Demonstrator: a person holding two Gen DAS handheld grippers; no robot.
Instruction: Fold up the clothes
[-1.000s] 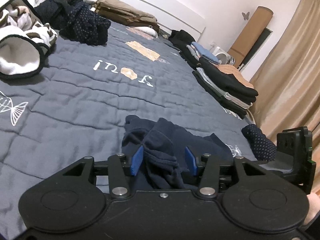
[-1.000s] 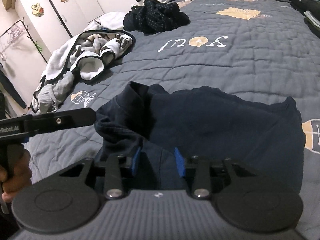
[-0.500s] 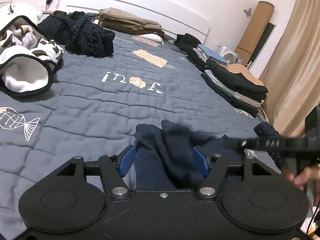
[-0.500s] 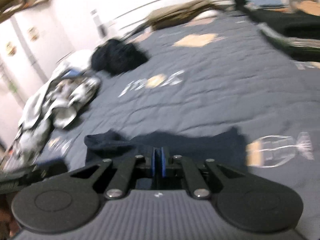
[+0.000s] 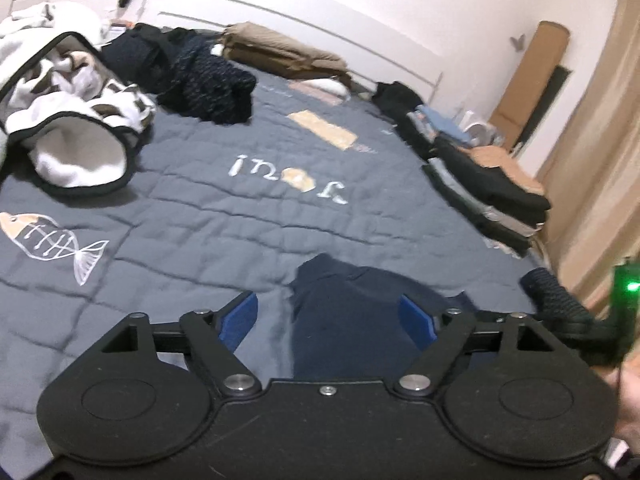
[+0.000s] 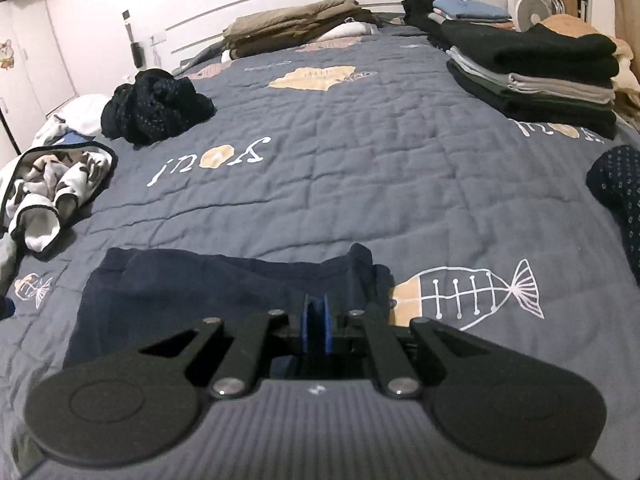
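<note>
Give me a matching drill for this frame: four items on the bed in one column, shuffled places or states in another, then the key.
1. navy garment
2. left gripper
3. black-trimmed white garment
4. stack of folded clothes

A. crumpled at the bed's left side
B. piled neatly along the bed's right edge
C. lying flattened on the quilt in front
D. open

Pairs: 1-C, 2-D, 3-A, 4-B

A bed under a grey-blue quilt printed with fish skeletons carries everything. A flattened navy garment lies at six o'clock, a crumpled dark dotted heap at ten, a white-and-brown bundle at nine, folded stacks at two, and tan folded bedding at twelve.
</note>
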